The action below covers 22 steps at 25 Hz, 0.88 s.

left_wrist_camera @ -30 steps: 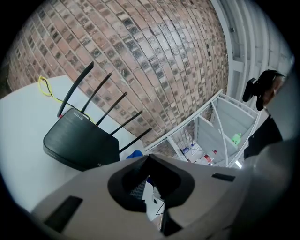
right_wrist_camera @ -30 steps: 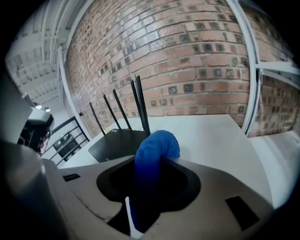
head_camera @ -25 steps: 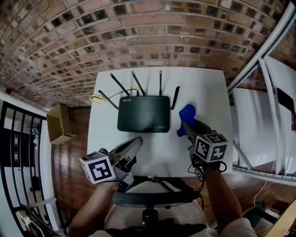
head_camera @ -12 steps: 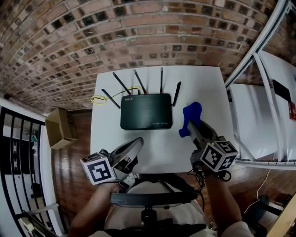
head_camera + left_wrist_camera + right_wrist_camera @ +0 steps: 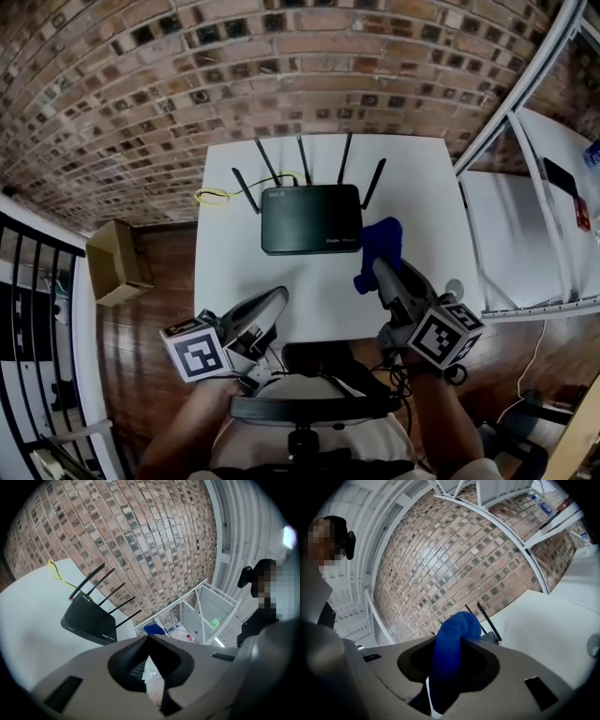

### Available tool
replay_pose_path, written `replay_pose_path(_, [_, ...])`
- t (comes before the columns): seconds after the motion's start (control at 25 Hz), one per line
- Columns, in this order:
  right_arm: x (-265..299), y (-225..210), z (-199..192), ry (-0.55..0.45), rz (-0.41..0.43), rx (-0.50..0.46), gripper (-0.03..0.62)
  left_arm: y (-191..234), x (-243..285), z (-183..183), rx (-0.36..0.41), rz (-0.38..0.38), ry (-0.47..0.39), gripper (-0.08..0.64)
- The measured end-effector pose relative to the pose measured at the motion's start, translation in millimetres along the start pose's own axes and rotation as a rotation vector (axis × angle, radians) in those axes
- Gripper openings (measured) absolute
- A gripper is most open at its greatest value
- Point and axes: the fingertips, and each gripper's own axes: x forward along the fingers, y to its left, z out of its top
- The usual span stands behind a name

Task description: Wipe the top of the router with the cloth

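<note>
The black router lies flat at the back of the white table, its antennas pointing toward the brick wall. My right gripper is shut on the blue cloth, which hangs over the router's front right corner; its jaws have just been closing tighter on it. In the right gripper view the cloth bulges up between the jaws and hides most of the router. My left gripper hovers shut and holds nothing near the table's front edge. The left gripper view shows the router ahead to its left.
A yellow cable loops off the router's back left. A cardboard box sits on the wooden floor to the left. A white shelf frame and a second white surface stand to the right. The brick wall is close behind the table.
My right gripper has risen and carried the cloth from the table beside the router to its front right corner. The left gripper has shifted a little to the left of the router.
</note>
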Motion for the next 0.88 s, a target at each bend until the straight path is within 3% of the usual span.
replay_pose_path(0.48, [-49.9,47.9,-37.9,0.023,-0.013,-0.084,0.134,-11.6,-40.5,-27.1,-0.009,-0.076,0.022,0.006])
replay_pose_path(0.88, [-72.6,50.4,-41.3,0.012,-0.023,-0.082,0.129,-22.5,-45.5,-40.8,-0.006,-0.103,0.041,0.006])
